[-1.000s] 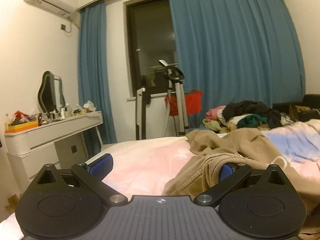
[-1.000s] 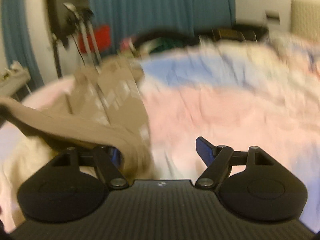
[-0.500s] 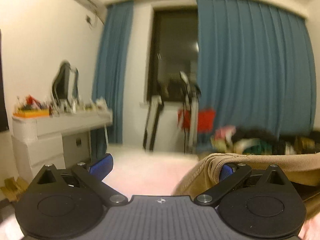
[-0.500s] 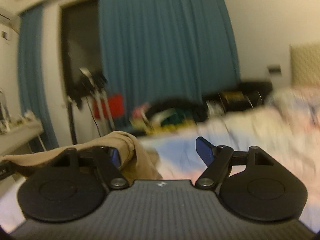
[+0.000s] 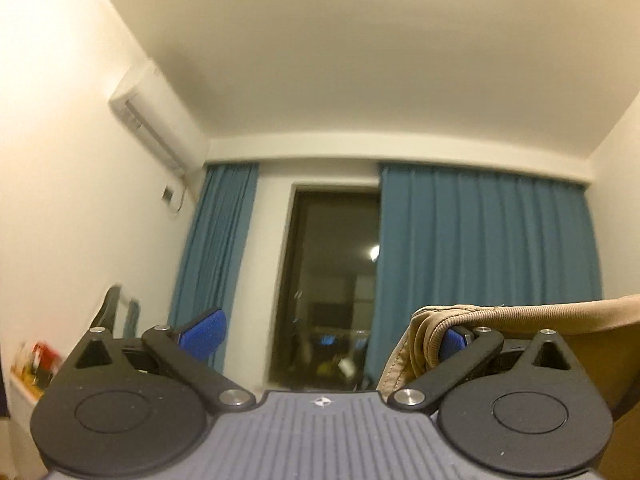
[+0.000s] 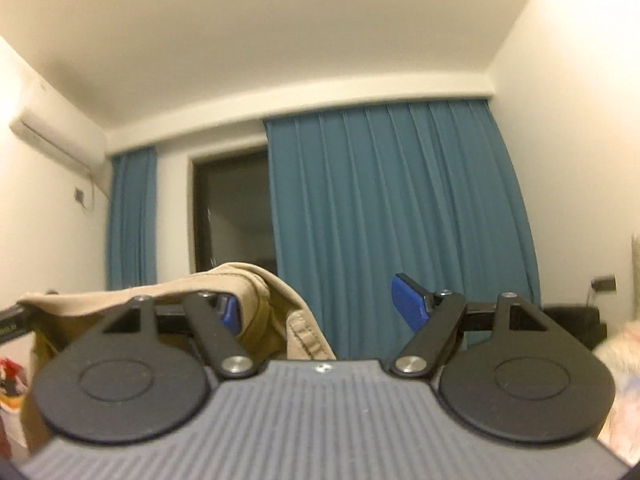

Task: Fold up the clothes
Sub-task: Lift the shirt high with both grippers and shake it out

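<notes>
Blue curtains (image 5: 480, 248), dark window (image 5: 332, 272), air conditioner (image 5: 154, 122)

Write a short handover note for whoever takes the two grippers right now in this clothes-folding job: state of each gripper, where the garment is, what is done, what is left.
Left gripper: jaws wide apart, not clamped; the tan garment is hooked over its right finger.
Right gripper: jaws wide apart too; the same tan garment is draped over its left finger.
Garment: lifted, strung between the two grippers; both cameras face the blue curtains and the ceiling.
Done: garment picked up.
Left: every fold. The hold looks loose, so lower gently before folding.
</notes>
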Available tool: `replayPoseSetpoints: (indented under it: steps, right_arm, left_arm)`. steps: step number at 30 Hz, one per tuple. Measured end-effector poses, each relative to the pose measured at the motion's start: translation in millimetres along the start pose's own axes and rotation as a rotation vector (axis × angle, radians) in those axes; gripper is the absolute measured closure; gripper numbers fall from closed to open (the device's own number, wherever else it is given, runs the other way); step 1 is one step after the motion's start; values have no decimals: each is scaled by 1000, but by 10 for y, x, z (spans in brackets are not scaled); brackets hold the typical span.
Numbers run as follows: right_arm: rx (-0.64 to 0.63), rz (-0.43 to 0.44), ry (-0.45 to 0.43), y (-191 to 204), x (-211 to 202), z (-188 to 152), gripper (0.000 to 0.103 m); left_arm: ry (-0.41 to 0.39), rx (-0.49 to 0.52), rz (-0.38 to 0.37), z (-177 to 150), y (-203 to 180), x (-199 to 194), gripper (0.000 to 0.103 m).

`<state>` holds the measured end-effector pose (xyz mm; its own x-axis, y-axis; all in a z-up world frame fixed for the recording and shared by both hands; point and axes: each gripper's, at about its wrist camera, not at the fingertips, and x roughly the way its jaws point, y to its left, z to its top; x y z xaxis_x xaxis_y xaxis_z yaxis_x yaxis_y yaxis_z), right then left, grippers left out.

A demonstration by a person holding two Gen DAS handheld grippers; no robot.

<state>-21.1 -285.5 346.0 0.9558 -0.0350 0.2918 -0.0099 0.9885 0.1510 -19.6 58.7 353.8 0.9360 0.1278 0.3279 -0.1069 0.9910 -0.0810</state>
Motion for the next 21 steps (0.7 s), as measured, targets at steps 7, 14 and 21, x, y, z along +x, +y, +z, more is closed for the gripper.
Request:
replayPoseSetpoints:
  steps: [7,14,21]
  right_arm:
    - [-47,17,-6,-2,-171,519,26]
    - [-86,-14,183,-99,305,-200,26]
    - [-78,-60,382,-243,1553,-1352,26]
  left_arm:
    - [84,10,-68,636,24,-47,0]
    - [249,51,-97,-274,-66,375,0]
    - [421,38,-44,-1543,-203,1583,0]
